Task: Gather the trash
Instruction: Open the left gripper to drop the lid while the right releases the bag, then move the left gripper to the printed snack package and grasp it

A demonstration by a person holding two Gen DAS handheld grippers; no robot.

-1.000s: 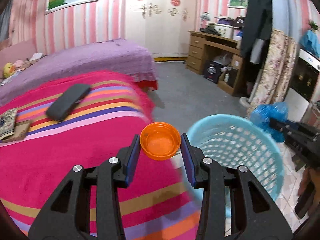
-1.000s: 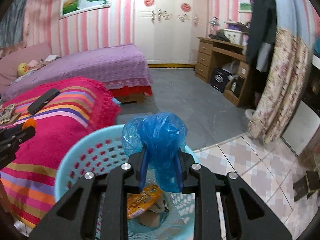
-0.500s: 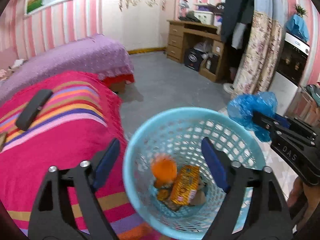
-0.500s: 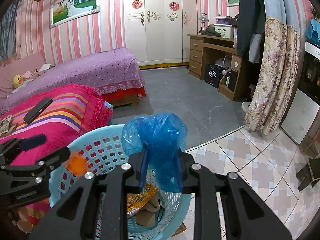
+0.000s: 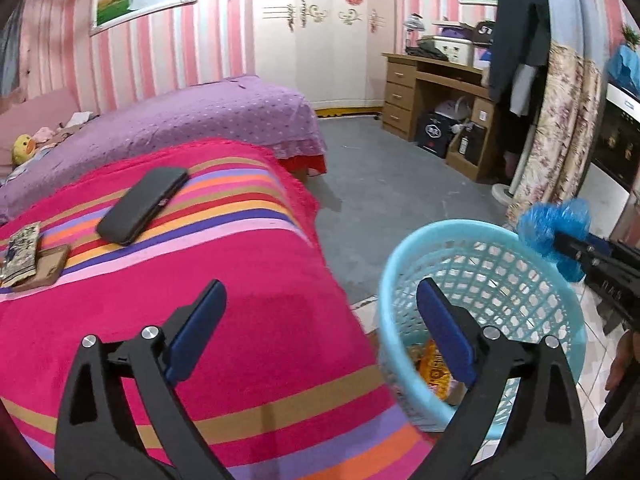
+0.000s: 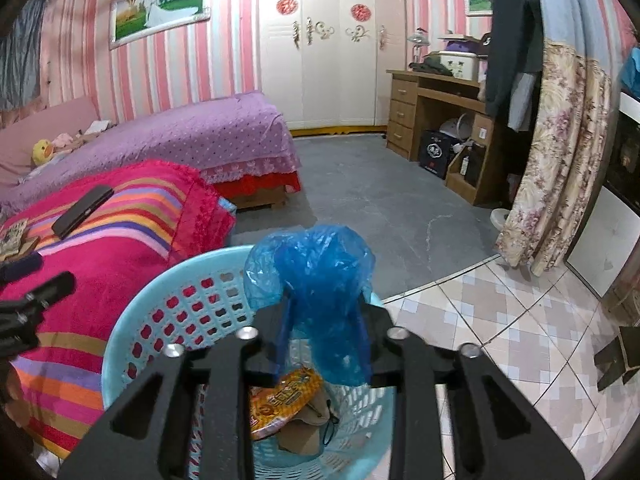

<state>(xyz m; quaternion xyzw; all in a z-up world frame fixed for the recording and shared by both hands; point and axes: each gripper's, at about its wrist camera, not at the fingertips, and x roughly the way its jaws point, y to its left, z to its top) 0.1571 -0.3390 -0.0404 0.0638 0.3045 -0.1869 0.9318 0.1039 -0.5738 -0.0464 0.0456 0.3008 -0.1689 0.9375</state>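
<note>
A light blue mesh basket [image 5: 512, 240] stands on the floor beside the striped pink bed [image 5: 240, 280]; it also shows in the right wrist view [image 6: 132, 328]. It holds an orange snack wrapper [image 6: 280, 396] and other trash. My left gripper [image 5: 320, 316] is open and empty, over the bed's edge next to the basket. My right gripper [image 6: 324, 316] is shut on a crumpled blue plastic bag [image 6: 320, 276] and holds it above the basket; the bag also shows in the left wrist view [image 5: 552, 224].
A black phone [image 5: 142, 204] and a small book on a wooden block [image 5: 24, 252] lie on the striped bed. A purple bed [image 5: 180, 112] stands behind. A wooden desk [image 6: 436, 120], a floral curtain [image 6: 556, 168] and a white cabinet stand to the right.
My left gripper opened and dropped the orange bowl into the basket, then swung back left over the bed. My right gripper kept holding the blue bag over the basket.
</note>
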